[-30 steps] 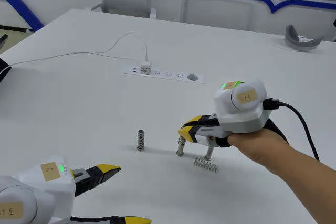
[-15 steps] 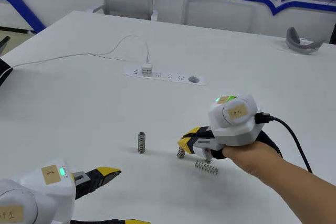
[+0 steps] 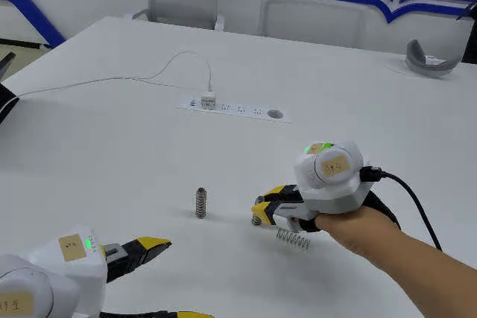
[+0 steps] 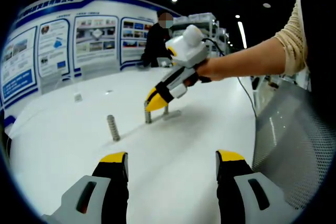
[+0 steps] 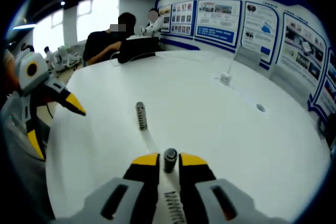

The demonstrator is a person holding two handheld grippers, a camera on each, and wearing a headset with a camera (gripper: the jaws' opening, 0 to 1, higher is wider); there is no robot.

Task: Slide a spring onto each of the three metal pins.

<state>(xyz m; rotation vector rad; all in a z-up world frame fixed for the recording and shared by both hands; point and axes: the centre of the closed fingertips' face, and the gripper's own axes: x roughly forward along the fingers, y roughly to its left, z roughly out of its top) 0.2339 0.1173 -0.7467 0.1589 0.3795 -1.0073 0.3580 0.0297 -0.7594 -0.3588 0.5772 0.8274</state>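
Step in hand, as judged: spring no. 2 of 3.

- Left pin [image 3: 200,202] carries a spring. It's upright on the white table [image 3: 112,147], well apart from the other pins.
- Middle pin [image 5: 169,156] is flanked at its top by the R gripper [image 3: 261,208]. The jaws are narrow, set just either side of the pin. Whether they're actually clamped on it can't be told. The pin looks coil-wrapped, but that's not confirmed.
- Third pin [image 4: 166,109] is seen just behind the R gripper in the left gripper view. It looks bare.
- Loose spring [image 3: 292,239] lies flat on the table beside the R gripper, under the hand. Its long axis runs along the table, roughly left-right in the head view, w/ the right end a bit nearer the person.
- All pins have a vertical long axis, free end up.
- L gripper [image 4: 171,160] is held low and near the person, jaws wide w/ nothing between them. It points toward the pins.

Next move, est.:
- If a coil is on the middle pin, it must be seated fully down before the R gripper lets go.
- The loose spring must then be picked up near one end and turned from flat to vertical.
- Its bore must be lined up over the third pin's tip.
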